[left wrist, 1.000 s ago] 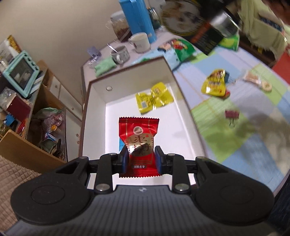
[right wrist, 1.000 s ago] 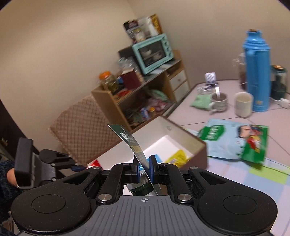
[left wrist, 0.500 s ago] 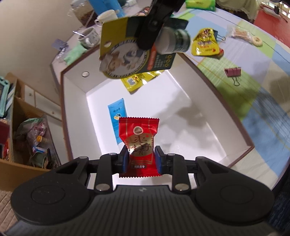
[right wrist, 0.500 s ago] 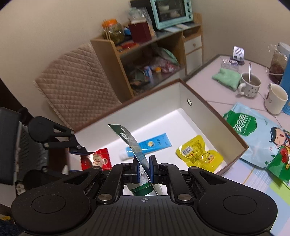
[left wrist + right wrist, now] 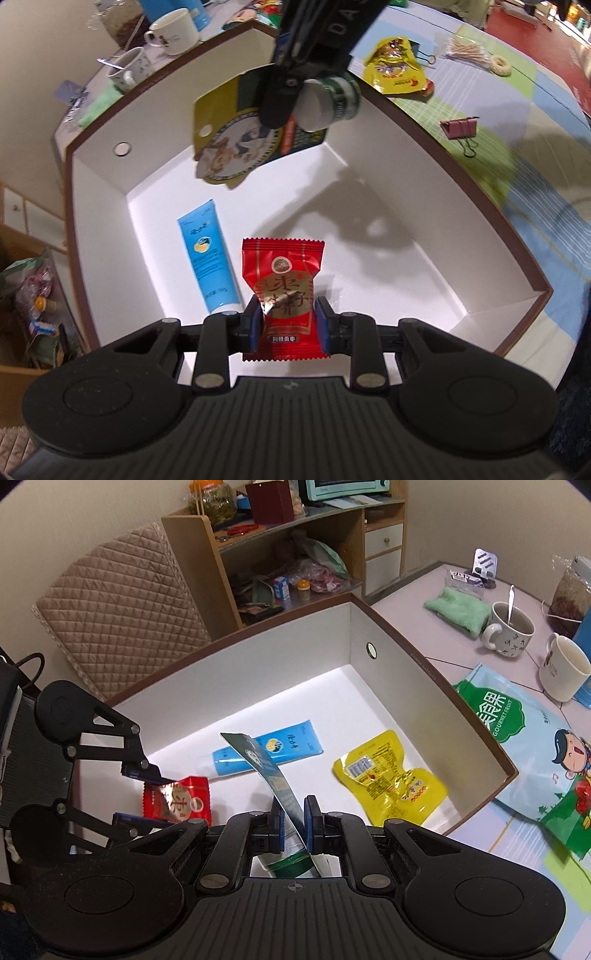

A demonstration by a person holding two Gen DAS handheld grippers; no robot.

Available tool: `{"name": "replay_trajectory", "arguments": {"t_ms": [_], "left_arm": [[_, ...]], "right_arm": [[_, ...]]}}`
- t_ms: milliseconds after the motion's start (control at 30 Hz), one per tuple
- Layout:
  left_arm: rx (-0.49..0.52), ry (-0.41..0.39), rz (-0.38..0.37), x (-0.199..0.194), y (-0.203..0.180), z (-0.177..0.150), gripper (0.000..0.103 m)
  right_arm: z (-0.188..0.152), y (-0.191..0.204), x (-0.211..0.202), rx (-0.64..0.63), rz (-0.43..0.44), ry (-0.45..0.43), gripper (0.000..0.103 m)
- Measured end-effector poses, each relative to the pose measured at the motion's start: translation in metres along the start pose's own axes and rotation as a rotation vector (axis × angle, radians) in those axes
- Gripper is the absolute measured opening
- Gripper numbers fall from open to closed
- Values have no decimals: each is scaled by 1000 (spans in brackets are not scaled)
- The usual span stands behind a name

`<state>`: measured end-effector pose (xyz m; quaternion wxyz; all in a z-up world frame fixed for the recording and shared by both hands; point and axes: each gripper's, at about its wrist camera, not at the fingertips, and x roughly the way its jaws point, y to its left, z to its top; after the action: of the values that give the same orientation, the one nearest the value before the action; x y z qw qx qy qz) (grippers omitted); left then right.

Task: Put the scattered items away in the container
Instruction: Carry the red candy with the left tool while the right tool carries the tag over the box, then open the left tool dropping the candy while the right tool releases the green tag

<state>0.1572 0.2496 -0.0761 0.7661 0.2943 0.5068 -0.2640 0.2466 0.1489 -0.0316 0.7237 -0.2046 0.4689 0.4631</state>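
My left gripper (image 5: 285, 320) is shut on a red snack packet (image 5: 283, 291), held upright just above the floor of the white box with a brown rim (image 5: 436, 122). My right gripper (image 5: 294, 821) is shut on a dark green pouch with a screw cap (image 5: 269, 771), hanging over the same box (image 5: 424, 657). In the left wrist view that pouch (image 5: 236, 147) and the right gripper hover over the far end. A blue tube (image 5: 208, 254) and a yellow packet (image 5: 388, 779) lie on the box floor. The red packet (image 5: 181, 803) also shows in the right wrist view.
On the checkered cloth right of the box lie a yellow packet (image 5: 395, 68), a pink binder clip (image 5: 461, 131) and cotton swabs (image 5: 469, 53). Two mugs (image 5: 513, 629), a green cloth (image 5: 458, 613) and a large snack bag (image 5: 535, 753) sit beyond it. A shelf unit (image 5: 295, 565) and padded chair (image 5: 114, 605) stand behind.
Both grippers moved over and down into the box. The right gripper with the pouch came closer to the box floor; the blue tube has come into full view.
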Motion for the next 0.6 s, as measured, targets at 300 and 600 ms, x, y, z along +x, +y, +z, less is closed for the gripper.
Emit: {"name": "replay_trajectory", "arguments": {"t_ms": [300,600], "left_arm": [[32,2,-92,13,6,-4,26],[26,-2,-104,8,10,-8,38]], "right_arm": [[2,-3,16,-18,-17,21,8],[1,13,30,-125,-70,32,9]]}}
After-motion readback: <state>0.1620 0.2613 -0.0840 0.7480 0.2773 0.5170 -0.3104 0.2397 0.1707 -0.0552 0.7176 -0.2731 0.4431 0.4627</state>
